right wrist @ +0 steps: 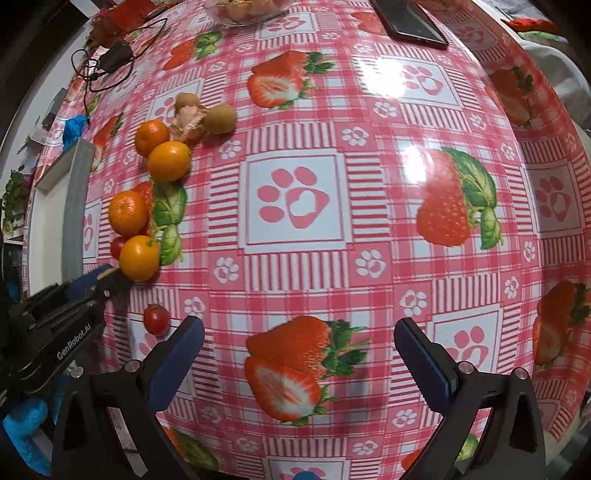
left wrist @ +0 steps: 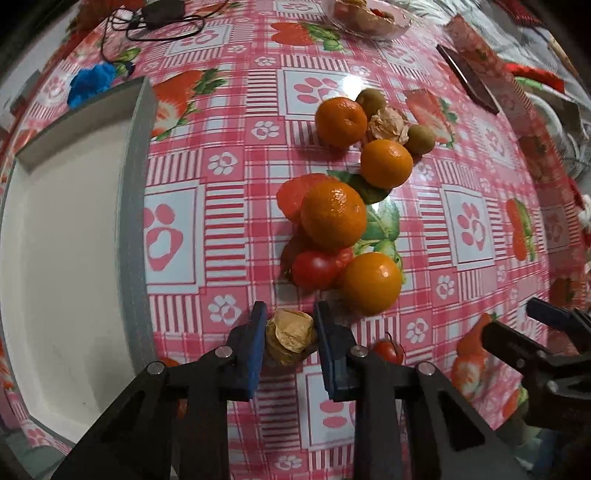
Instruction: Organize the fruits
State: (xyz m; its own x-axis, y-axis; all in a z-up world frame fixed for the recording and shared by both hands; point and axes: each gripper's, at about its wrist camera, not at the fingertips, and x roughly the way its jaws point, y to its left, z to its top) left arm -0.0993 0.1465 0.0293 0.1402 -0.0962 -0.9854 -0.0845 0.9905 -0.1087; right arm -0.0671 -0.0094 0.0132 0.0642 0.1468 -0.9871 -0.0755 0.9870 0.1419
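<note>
My left gripper [left wrist: 290,325] is shut on a papery brown physalis [left wrist: 290,336], low over the tablecloth. Just beyond it lie several oranges [left wrist: 333,216], a red tomato [left wrist: 314,269], another physalis [left wrist: 388,124] and two small green-brown fruits [left wrist: 420,139]. A second small tomato [left wrist: 386,350] lies right of the left gripper. The same cluster shows in the right wrist view with the oranges [right wrist: 169,161] at the left. My right gripper [right wrist: 299,354] is open and empty over bare cloth. The left gripper [right wrist: 99,275] shows at its left edge.
A white tray with a grey rim [left wrist: 138,192] lies left of the fruit. A glass bowl of fruit [left wrist: 367,18], a phone [right wrist: 413,22], a charger with cable [left wrist: 159,16] and a blue cloth [left wrist: 90,83] lie at the far side of the table.
</note>
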